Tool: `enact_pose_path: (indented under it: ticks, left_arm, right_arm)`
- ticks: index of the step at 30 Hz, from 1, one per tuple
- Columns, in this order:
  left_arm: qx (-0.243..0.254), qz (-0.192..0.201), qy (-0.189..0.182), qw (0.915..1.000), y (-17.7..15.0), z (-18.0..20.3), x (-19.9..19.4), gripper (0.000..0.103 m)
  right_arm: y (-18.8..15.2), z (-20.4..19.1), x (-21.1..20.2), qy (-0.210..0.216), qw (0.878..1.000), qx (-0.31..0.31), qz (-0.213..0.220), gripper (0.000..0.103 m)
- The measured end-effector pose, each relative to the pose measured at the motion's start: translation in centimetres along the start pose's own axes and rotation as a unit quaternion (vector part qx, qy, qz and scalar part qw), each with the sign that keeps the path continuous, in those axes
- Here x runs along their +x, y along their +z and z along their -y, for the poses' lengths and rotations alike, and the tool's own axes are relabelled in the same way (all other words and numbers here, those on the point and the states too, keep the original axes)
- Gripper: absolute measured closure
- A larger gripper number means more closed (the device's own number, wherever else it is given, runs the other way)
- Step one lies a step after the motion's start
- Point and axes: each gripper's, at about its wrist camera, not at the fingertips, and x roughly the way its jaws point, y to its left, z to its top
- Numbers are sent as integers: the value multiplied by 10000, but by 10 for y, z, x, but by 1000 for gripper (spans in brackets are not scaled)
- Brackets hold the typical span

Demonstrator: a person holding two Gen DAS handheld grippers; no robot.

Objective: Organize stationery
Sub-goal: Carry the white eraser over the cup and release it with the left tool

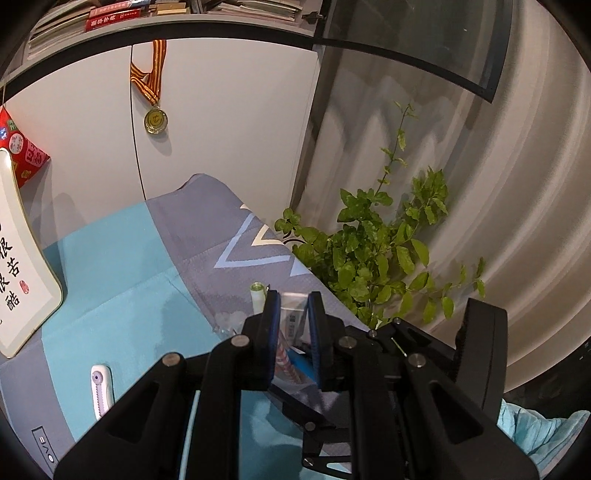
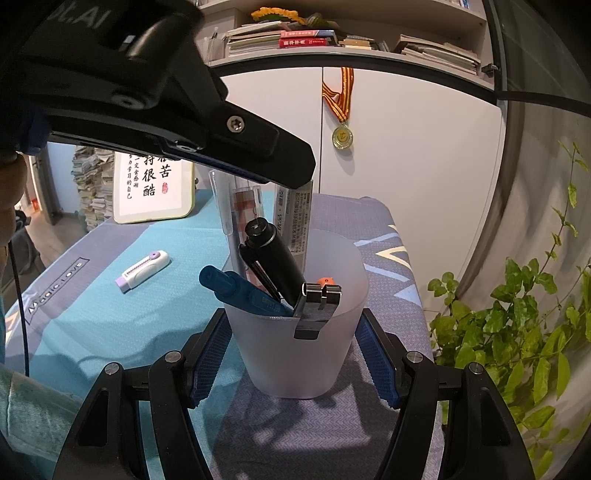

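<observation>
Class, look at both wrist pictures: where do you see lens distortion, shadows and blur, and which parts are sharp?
Left wrist view: the fisheye bends the shelf edge into an arc inside a black border; the medal casts a soft shadow on the cabinet. Right wrist view: the left gripper looms large and slightly soft at top left, while the translucent cup is sharp, throwing broken shadows onto the cloth.

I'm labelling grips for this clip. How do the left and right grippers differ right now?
The left gripper is nearly shut on a thin flat packet, while the right gripper is spread wide around the translucent cup.
The left gripper hangs above the cup's rim, lowering the packet in; the right gripper sits low at the cup's base on the cloth.
Both have black frames and blue pads.
</observation>
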Motion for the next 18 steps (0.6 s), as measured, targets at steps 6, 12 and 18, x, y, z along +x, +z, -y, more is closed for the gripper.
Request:
enact_pose_path:
  ticks: [6,12,18]
  left_arm:
    - [11,164,-42,9999,-1,-3,-13,77]
    - [-11,323,78,9994,-7,-7,-27,77]
    - [-26,548,463,9974,-22,-22,-46,56]
  right_arm:
    - [0,0,0,-1,10000,4,-3,33]
    - [1,0,0,-7,10000,-3,-2,33]
    - [1,-1,0,-9,10000,-6,-1,33]
